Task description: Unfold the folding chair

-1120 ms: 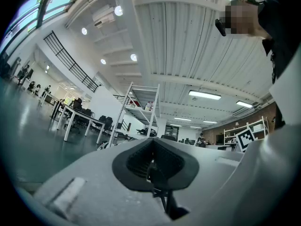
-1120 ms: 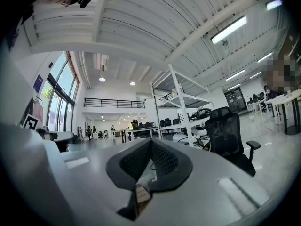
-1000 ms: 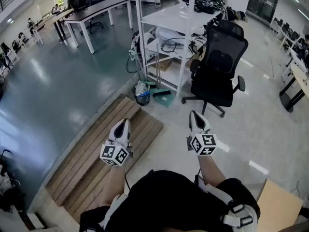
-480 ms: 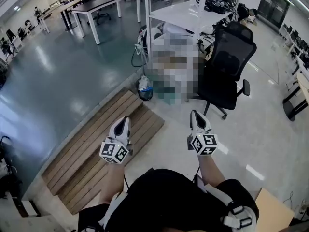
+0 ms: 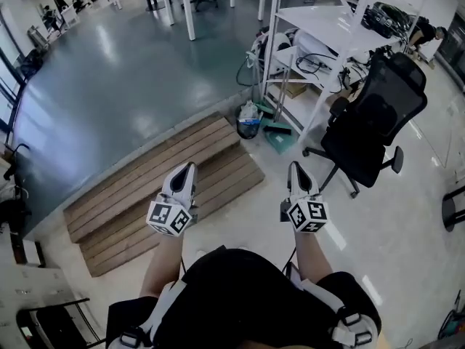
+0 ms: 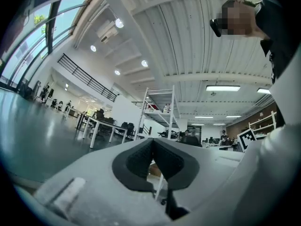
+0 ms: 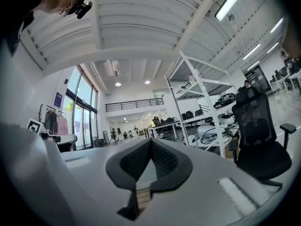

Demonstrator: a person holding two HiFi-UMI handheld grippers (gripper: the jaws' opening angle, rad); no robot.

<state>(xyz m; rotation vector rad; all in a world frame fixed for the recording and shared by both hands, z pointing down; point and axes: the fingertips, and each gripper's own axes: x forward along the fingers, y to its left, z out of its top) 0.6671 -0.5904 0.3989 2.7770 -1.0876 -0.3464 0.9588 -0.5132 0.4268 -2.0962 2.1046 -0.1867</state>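
Left tongs (image 5: 187, 169) and right tongs (image 5: 293, 167) both clenched, nothing gripped.
The two tongs are held side by side, well apart, in front of the person, jaws together and nothing between them. Past the left tongs a wooden platform (image 5: 145, 184) lies on the floor. Past the right tongs a black office chair (image 5: 370, 122) stands beside a white rack (image 5: 320, 35). A dark frame (image 5: 51, 326) sits at the lower left edge of the head view; whether it is the folding chair cannot be told.
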